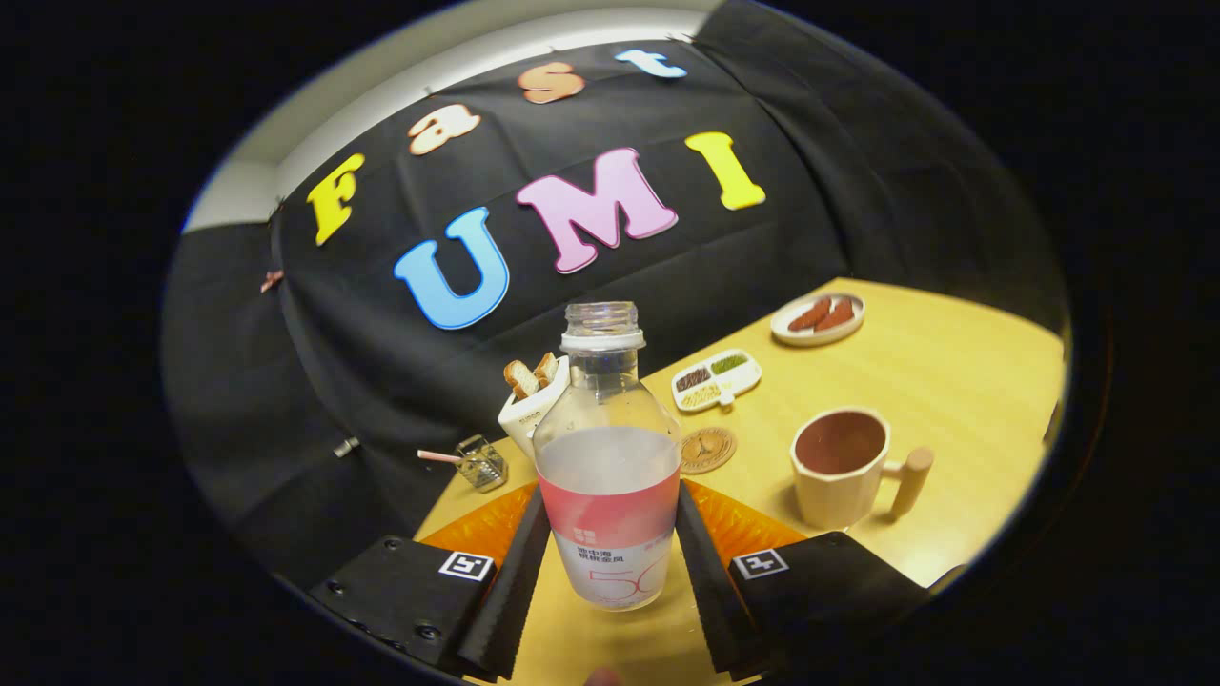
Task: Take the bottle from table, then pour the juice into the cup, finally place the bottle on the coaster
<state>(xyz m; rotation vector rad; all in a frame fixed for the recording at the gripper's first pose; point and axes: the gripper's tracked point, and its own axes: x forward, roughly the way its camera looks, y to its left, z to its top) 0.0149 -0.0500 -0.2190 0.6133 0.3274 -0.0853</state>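
Note:
A clear uncapped bottle (607,457) with a pink and white label and pale liquid up to its shoulder stands upright between my fingers. My gripper (608,572) is shut on the bottle, with both fingers pressing its labelled sides. A cream cup (841,467) with a brown inside and a wooden handle stands on the table to the right of the bottle, beyond my right finger. A round brown coaster (707,450) lies flat between bottle and cup, a little farther back and partly hidden by the bottle.
On the yellow table (953,381), behind the bottle, a white holder (530,405) carries bread pieces. A small wire basket (480,463) sits to its left. A divided white dish (716,379) and a plate of reddish food (818,318) lie farther back right.

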